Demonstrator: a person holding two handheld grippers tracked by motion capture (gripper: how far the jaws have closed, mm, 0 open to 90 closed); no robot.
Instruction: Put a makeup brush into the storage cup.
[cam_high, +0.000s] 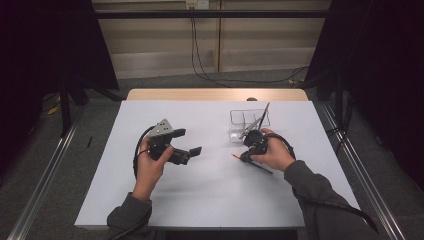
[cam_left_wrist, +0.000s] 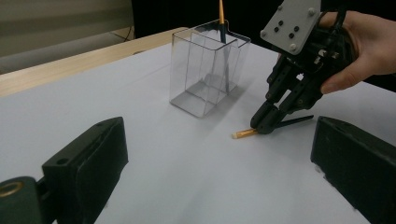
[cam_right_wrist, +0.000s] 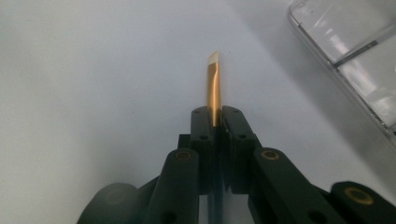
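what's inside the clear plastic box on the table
One brush stands in the clear box, leaning against its far corner, gold ferrule poking above the rim. The nearer compartments look empty. The brush's lower end is blurred behind the dividers.

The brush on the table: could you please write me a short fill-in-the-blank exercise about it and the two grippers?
1. The right gripper is shut on a thin ____ with a gold ferrule.
2. The clear container holds ____ other brush standing in it.
3. The left gripper has its jaws ____ with nothing between them.
4. The held brush lies low over the ____ table.

Missing words: brush; one; open; white
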